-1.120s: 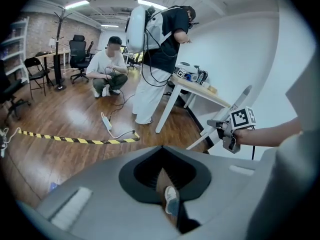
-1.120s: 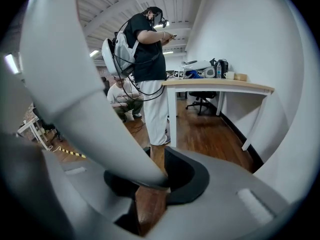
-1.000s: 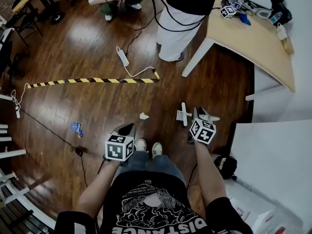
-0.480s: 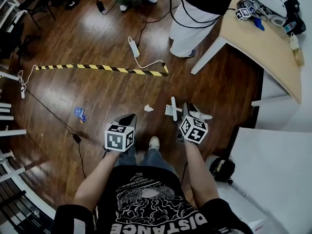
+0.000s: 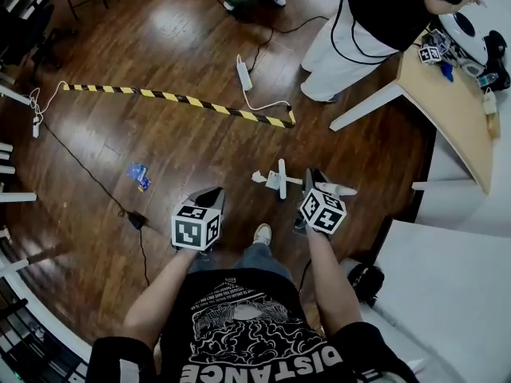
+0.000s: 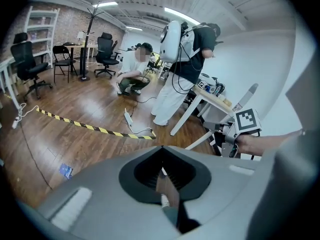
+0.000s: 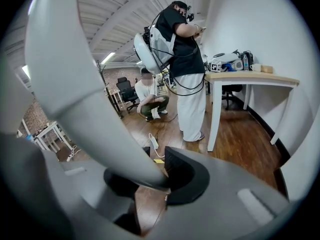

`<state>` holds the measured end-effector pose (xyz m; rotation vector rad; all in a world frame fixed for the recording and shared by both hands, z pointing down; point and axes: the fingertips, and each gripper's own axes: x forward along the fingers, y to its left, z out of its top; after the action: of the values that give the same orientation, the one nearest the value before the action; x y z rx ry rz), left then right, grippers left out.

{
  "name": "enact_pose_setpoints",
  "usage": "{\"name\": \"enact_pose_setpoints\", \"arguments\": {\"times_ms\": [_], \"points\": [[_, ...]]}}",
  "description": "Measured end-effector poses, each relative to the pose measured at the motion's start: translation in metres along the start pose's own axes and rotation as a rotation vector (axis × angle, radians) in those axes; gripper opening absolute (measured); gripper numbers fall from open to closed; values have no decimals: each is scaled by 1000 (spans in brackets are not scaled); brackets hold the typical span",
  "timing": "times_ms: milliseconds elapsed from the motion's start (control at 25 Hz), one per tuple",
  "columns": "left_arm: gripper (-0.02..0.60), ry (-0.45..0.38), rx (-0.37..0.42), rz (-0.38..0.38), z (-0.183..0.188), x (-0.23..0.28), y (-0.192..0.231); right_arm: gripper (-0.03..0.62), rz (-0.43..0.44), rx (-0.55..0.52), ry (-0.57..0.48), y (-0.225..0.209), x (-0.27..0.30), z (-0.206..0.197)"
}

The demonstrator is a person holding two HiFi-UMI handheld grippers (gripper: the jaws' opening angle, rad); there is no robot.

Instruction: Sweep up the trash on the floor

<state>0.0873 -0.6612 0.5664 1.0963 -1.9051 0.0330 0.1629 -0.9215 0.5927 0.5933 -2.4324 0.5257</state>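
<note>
A crumpled white paper (image 5: 258,177) lies on the dark wood floor just ahead of my feet. A white broom head (image 5: 280,179) stands right beside it, on its right. Its pale handle (image 7: 75,84) runs back through my right gripper (image 5: 317,183), which is shut on it; the handle's end (image 5: 339,188) sticks out to the right. A blue wrapper (image 5: 140,175) lies further left. My left gripper (image 5: 209,195) hovers left of the paper, its jaws together at the tips (image 6: 160,149), with nothing seen between them.
Yellow-black tape (image 5: 176,98) crosses the floor ahead, with a white power strip (image 5: 242,72) and its cable. A black cable and plug (image 5: 136,220) lie at the left. A person stands (image 5: 359,46) by the wooden table (image 5: 447,102); another crouches (image 6: 132,71). A black bag (image 5: 366,282) sits at my right.
I have stepped forward. The broom head has closed in on the white paper from the right, from well apart to right beside it. Both grippers keep their state.
</note>
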Motion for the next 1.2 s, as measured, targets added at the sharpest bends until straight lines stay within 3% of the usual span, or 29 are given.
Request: {"name": "enact_pose_setpoints", "arguments": {"times_ms": [240,600,880,1200], "points": [[6,-9,-54,10,-14,-55,109,87,-36,-36,9,95,25,-16],[6,-56,-188,113,-58,-148,266,92,-8,-75,31,246,57,-49],[6,-112,-280,160,-75,-198,325,95,16,-92,47,333,72,-60],[6,-157,-353,244,-78,-226,370,96,121,-142,86,419,85,-76]]}}
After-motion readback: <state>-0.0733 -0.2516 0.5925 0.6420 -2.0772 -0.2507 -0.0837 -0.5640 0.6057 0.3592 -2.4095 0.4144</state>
